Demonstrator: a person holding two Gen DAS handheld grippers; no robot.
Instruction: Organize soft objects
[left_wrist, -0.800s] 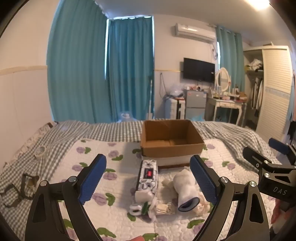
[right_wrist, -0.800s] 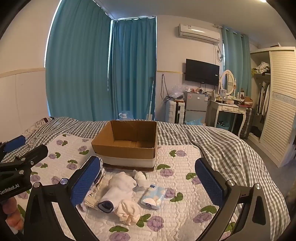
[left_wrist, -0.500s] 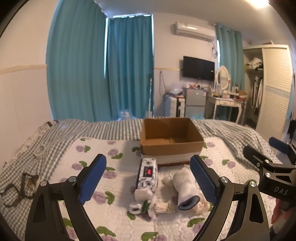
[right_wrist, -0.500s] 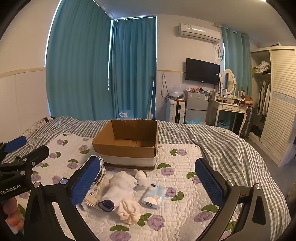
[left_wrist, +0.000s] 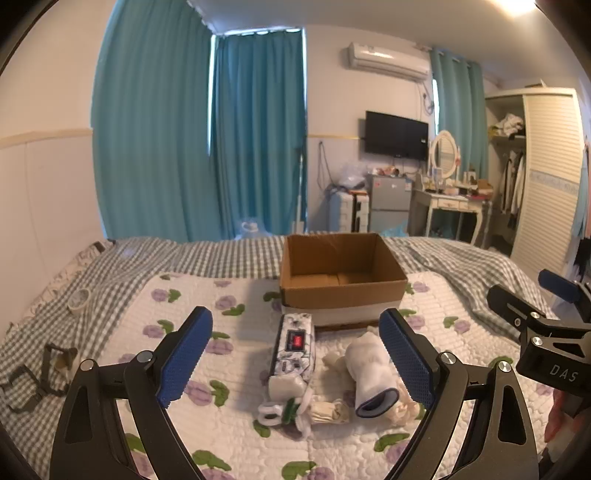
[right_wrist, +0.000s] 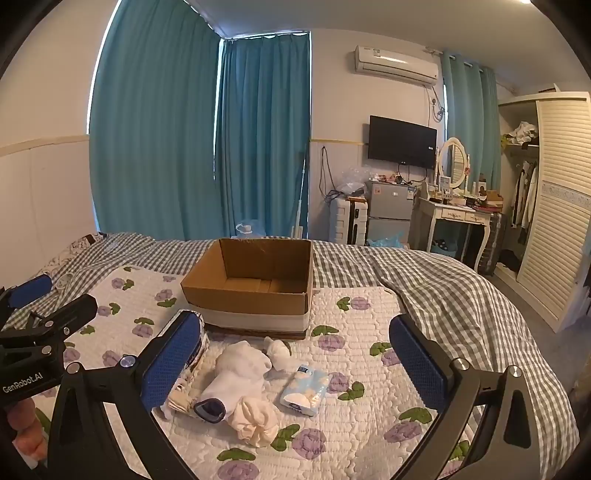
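An open cardboard box (left_wrist: 341, 278) (right_wrist: 251, 286) stands empty on the bed. In front of it lie a printed tissue pack with a red label (left_wrist: 293, 349), a rolled white sock with a dark cuff (left_wrist: 371, 376) (right_wrist: 236, 376), a cream sock bundle (right_wrist: 256, 419), a small white bundle (right_wrist: 279, 354) and a light blue tissue packet (right_wrist: 304, 387). My left gripper (left_wrist: 295, 363) hovers open above and short of the pile. My right gripper (right_wrist: 291, 362) is open too, nothing between its pads. Each gripper shows at the other view's edge: right one (left_wrist: 546, 325), left one (right_wrist: 40, 325).
The bed carries a white quilt with purple flowers (right_wrist: 351, 424) over a grey checked cover (right_wrist: 443, 295). A tape roll (left_wrist: 78, 297) and a dark strap (left_wrist: 40, 373) lie at the left. A dressing table (right_wrist: 458, 218) and wardrobe (right_wrist: 557, 206) stand at the right.
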